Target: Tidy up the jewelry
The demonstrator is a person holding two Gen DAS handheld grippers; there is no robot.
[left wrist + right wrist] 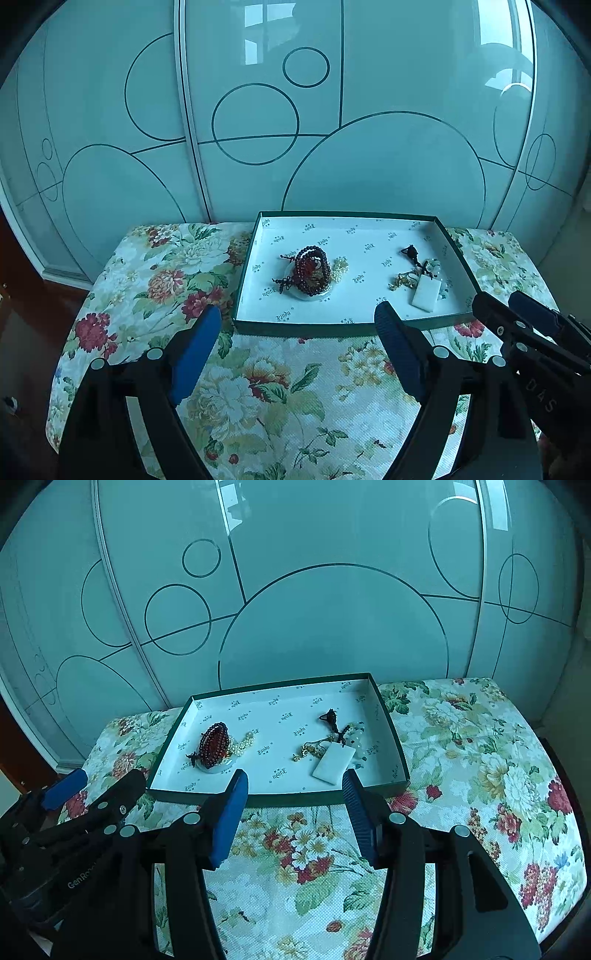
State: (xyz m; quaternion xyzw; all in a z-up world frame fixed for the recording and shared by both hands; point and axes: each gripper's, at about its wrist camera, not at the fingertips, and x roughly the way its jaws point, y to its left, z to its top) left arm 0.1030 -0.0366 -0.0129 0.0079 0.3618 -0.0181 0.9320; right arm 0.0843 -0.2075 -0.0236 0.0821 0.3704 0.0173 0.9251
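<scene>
I have both grippers hovering over the near part of the table (pixel 280 387), which is covered by a floral cloth (pixel 480 775). My left gripper (pixel 297 325) has its fingers spread wide with nothing between them, and the right gripper (pixel 293 794) is the same, wide apart and holding nothing. In the left view the right gripper shows at the right edge, close alongside.

Ahead of both sits a shallow green box (pixel 303 328) with a white printed lining. All the jewelry I can see lies inside it, in two loose groups that are well apart. Toward the left side a dark red bead bracelet (pixel 312 271) is coiled on top of a pale round piece, with a small cluster of pearls (pixel 340 265) just beside it on the right. Toward the right side a white rectangular pendant (pixel 426 293) lies flat, touching a tangle of gold chain (pixel 400 280) and a dark knotted cord (pixel 412 253).

Behind the table stand frosted sliding doors (pixel 332 627) with circle patterns.
</scene>
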